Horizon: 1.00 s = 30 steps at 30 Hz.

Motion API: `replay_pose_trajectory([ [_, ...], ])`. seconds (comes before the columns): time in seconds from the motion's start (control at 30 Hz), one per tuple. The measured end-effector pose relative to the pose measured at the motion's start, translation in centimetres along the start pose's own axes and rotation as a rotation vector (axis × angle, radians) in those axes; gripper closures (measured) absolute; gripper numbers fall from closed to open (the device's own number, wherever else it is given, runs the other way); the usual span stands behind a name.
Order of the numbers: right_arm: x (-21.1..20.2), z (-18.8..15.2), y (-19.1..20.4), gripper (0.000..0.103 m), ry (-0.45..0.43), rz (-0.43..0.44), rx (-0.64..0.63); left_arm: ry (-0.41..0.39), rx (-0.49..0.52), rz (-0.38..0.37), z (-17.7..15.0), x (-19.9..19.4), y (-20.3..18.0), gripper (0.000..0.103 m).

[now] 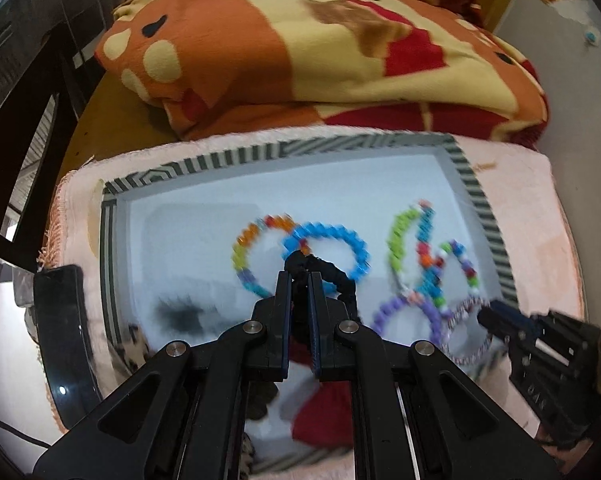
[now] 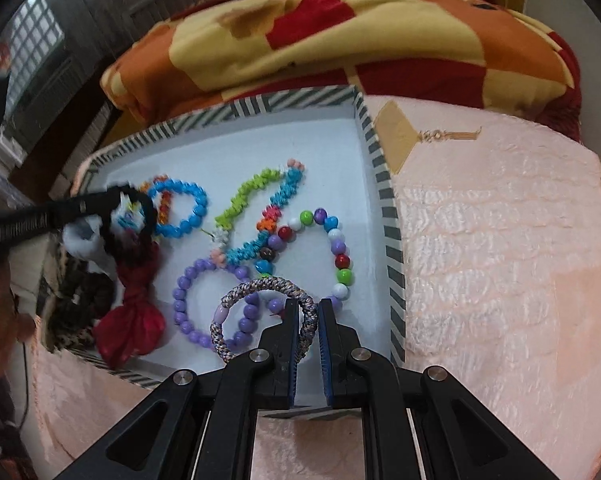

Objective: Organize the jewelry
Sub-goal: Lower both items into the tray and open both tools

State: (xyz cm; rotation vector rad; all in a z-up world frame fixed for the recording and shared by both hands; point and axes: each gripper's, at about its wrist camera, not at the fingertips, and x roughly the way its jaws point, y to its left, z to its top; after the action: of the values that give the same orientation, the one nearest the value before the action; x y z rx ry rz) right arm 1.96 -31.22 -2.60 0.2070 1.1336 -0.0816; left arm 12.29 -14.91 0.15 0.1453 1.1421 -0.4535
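Note:
A striped-rim tray [image 1: 228,156] [image 2: 392,216] with a white floor holds several bead bracelets: a blue one [image 1: 332,240] [image 2: 192,216], a purple one [image 2: 184,304] [image 1: 396,308], a multicoloured bead loop [image 2: 336,248]. My left gripper [image 1: 299,276] is shut on a black hair tie [image 1: 336,276] and holds it above the tray; it also shows in the right wrist view [image 2: 112,200]. My right gripper [image 2: 309,308] has its jaws around a braided grey hair tie [image 2: 260,286], slightly apart; it shows at right in the left wrist view [image 1: 496,320].
A red cloth scrunchie [image 2: 132,320] and a dark patterned scrunchie [image 2: 80,300] lie at the tray's left end. The tray sits on a pink towel [image 2: 500,260]. A folded orange-yellow blanket [image 1: 300,48] lies behind. A black phone [image 1: 60,340] lies left of the tray.

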Motion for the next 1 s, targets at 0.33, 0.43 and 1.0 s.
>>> replay_pose_trajectory([
  [0.33, 1.0, 0.0, 0.2, 0.085, 0.02, -0.066, -0.055, 0.027, -0.08, 0.051, 1.1, 2.7, 2.6, 0.096],
  [0.43, 0.7, -0.1, 0.3, 0.07, 0.005, -0.062, -0.036, 0.035, -0.091, 0.053, 0.8, 2.8, 2.9, 0.091],
  [1.0, -4.0, -1.0, 2.8, 0.061, -0.117, -0.012, 0.046, -0.071, -0.093, 0.108, -2.7, -2.8, 1.0, 0.052],
])
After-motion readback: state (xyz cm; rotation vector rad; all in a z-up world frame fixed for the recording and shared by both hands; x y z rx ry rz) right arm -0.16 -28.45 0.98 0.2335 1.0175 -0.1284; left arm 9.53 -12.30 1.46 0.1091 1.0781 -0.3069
